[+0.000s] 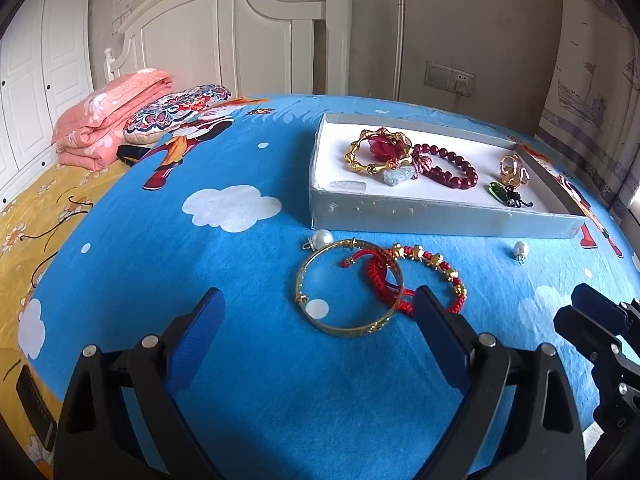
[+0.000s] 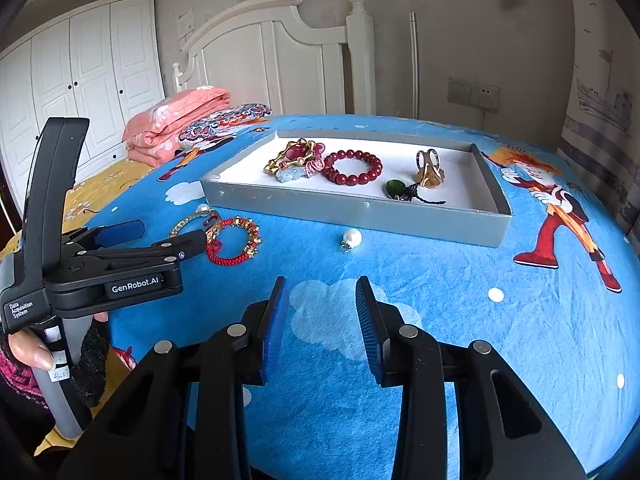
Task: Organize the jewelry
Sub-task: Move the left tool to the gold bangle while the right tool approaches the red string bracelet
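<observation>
A grey tray (image 1: 440, 216) (image 2: 352, 216) with a white floor sits on the blue bed sheet. It holds a gold bamboo-style bangle (image 1: 356, 152), a dark red bead bracelet (image 1: 460, 172) (image 2: 354, 168), a green pendant (image 1: 496, 192) and gold rings (image 2: 428, 168). In front of the tray lie a thin gold bangle (image 1: 348, 330) (image 2: 192, 218), a red cord bracelet with gold beads (image 1: 440, 268) (image 2: 236, 240) and two pearls (image 1: 323, 237) (image 1: 521, 249). My left gripper (image 1: 320, 304) (image 2: 168, 234) stands wide open just short of the gold bangle. My right gripper (image 2: 322, 284) (image 1: 592, 312) is open over bare sheet, holding nothing.
A folded pink quilt (image 1: 108, 120) and a patterned pillow (image 1: 176, 112) lie at the head of the bed by the white headboard (image 1: 224, 40). A black device (image 1: 34, 400) rests on the yellow sheet at the left. A person's hand (image 2: 32, 348) holds the left gripper's handle.
</observation>
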The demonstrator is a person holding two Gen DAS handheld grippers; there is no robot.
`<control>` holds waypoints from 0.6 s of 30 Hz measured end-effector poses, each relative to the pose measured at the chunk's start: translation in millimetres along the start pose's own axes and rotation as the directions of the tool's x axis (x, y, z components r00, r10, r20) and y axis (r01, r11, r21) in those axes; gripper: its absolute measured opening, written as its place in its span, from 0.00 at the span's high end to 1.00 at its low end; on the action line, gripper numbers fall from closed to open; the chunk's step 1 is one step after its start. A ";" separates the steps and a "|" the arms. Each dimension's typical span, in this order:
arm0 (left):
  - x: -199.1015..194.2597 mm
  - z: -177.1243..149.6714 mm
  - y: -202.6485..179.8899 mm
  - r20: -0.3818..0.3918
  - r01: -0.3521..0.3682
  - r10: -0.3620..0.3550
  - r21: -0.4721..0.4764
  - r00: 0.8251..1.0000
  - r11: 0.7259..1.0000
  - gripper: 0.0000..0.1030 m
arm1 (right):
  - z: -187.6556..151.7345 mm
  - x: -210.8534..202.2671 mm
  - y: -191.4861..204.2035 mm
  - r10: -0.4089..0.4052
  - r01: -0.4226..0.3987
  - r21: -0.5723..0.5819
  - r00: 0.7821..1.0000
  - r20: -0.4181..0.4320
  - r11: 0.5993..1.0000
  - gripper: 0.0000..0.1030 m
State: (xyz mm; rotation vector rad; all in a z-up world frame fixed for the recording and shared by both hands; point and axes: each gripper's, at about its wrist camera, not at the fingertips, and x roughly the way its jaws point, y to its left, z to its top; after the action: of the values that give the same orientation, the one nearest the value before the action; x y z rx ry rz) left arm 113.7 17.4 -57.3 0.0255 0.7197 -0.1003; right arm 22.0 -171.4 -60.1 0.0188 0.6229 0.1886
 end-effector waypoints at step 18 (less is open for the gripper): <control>-3.5 -1.0 -4.0 0.029 0.015 -0.016 0.014 0.999 1.000 0.45 | 5.3 5.3 7.8 0.002 -0.002 -0.003 1.000 -0.010 1.000 0.67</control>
State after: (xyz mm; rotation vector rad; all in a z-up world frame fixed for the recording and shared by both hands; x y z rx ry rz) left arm 110.1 13.8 -55.7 0.0319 0.6900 -0.1205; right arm 28.0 -162.6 -58.3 0.0158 0.6330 0.1920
